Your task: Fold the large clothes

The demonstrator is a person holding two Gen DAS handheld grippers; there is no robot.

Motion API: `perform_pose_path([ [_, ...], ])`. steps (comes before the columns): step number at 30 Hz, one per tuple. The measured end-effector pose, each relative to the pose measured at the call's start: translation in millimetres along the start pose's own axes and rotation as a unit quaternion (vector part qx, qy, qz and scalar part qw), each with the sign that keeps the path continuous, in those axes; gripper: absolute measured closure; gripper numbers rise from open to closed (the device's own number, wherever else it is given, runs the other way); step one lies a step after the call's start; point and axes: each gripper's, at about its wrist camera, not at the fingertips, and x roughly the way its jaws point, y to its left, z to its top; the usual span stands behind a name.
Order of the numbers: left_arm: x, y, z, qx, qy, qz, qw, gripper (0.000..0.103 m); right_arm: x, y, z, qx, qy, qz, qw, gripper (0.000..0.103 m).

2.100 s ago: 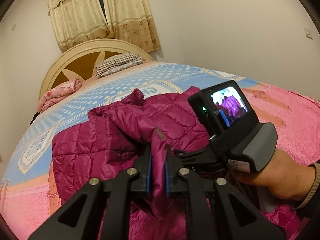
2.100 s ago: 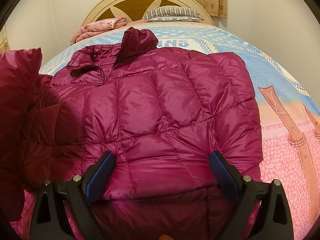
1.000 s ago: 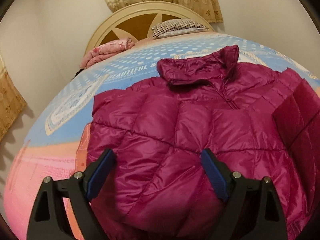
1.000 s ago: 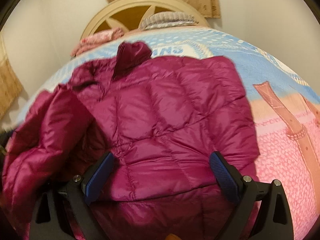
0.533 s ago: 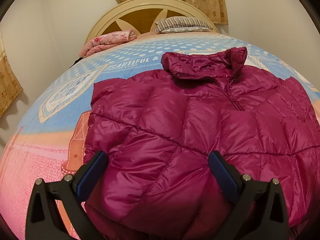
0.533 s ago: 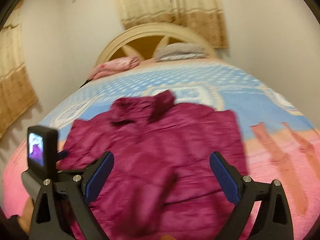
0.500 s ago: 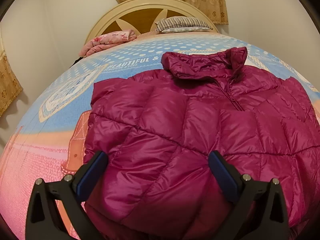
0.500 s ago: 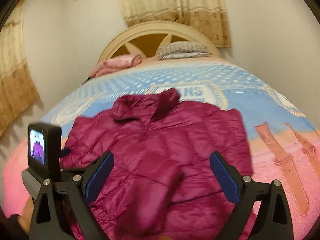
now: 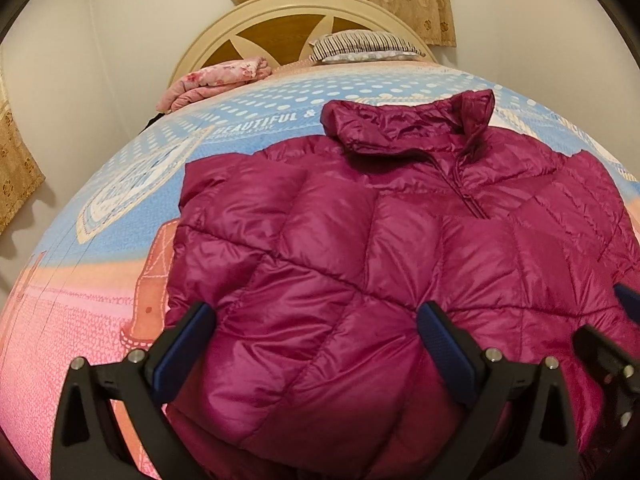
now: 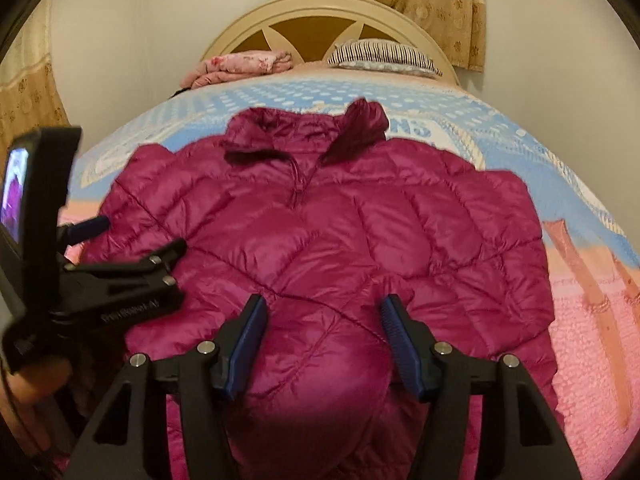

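A magenta quilted puffer jacket [image 9: 360,248] lies front up on the bed, collar toward the headboard; it also shows in the right wrist view [image 10: 340,232]. Both sleeves appear folded in over the body. My left gripper [image 9: 316,344] is open and empty, hovering over the jacket's lower left part. My right gripper [image 10: 324,344] is open and empty over the jacket's lower middle, its fingers closer together than the left's. The left gripper's body [image 10: 100,292] shows at the left of the right wrist view.
The bed cover [image 9: 80,312] is blue at the far end and pink near me. A folded pink blanket [image 9: 216,80] and a striped pillow [image 9: 360,44] lie by the cream headboard [image 10: 320,12]. Walls and curtains surround the bed.
The left gripper let go of the sleeve it held and opened, and the sleeve now lies folded on the jacket. The right gripper drew back, then came lower; its fingers have narrowed.
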Motion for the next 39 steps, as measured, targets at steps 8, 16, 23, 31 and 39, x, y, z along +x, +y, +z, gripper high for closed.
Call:
perform_pose_path([
  [8,-9,6,4,-0.006,-0.006,-0.006,0.9999,0.0,13,-2,-9,0.004,0.02,0.001,1.0,0.042],
  [16,-4,28,52,-0.009,-0.034,0.023,0.9991,0.0,13,-1,-12,0.006,0.017,0.001,1.0,0.042],
  [23,64,22,37,-0.005,0.047,0.029,0.9985,0.0,11,-7,-13,0.022,0.015,0.014,1.0,0.042],
  [31,66,23,36,-0.011,0.049,0.025,0.9984,0.0,1,-7,-7,0.032,0.011,-0.003,0.999,0.042],
  [39,63,19,35,-0.008,0.045,0.03,0.9985,0.0,-16,25,28,0.003,-0.022,0.024,0.999,0.04],
])
